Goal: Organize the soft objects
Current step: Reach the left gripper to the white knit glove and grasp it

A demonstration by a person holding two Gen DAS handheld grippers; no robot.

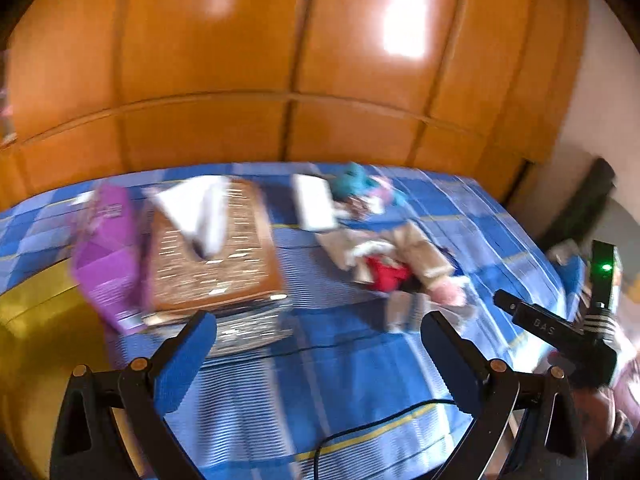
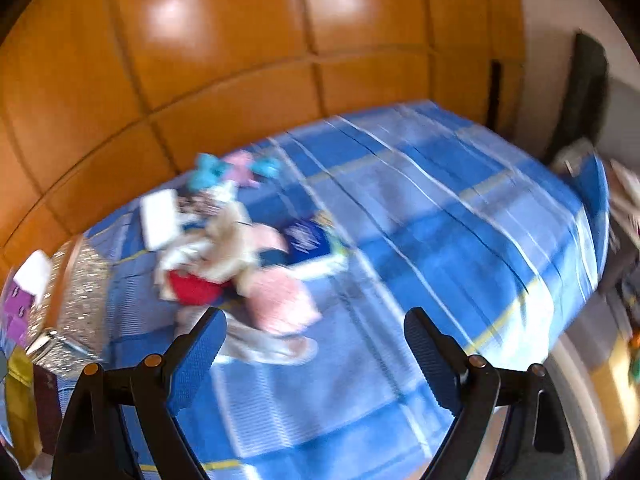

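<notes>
Bed sheet (image 1: pixel 348 360): blue check, fills the space under and ahead of both sets of jaws; soft surface, so press down lightly when pinching.
Wardrobe (image 1: pixel 240 60): orange wood panels, far beyond the jaws; no obstacle.
Tissue box (image 1: pixel 212 248): brown, woven look, ahead-left of the left jaws, white tissue standing out of its top. A purple pack (image 1: pixel 108 256) leans against its far-left side.
Soft pile (image 2: pixel 228 256): ahead-left of the right jaws, ahead-right of the left jaws. Beige cloth, red piece (image 2: pixel 192 288), pink piece (image 2: pixel 280 300), all overlapping; teal and pink item (image 2: pixel 236 170) at the far end. Frames blurred; kinds not readable.
Left gripper (image 1: pixel 318 344): jaws wide, nothing between them.
Right gripper (image 2: pixel 314 340): jaws wide, empty, pile's near edge just beyond the left fingertip.
Step, judged: approach for first pick. Take the nearest top layer only, low and centred, to avoid dragging neighbours.
Cable (image 1: pixel 384 416): black, on sheet beneath left jaws; snag risk.
</notes>
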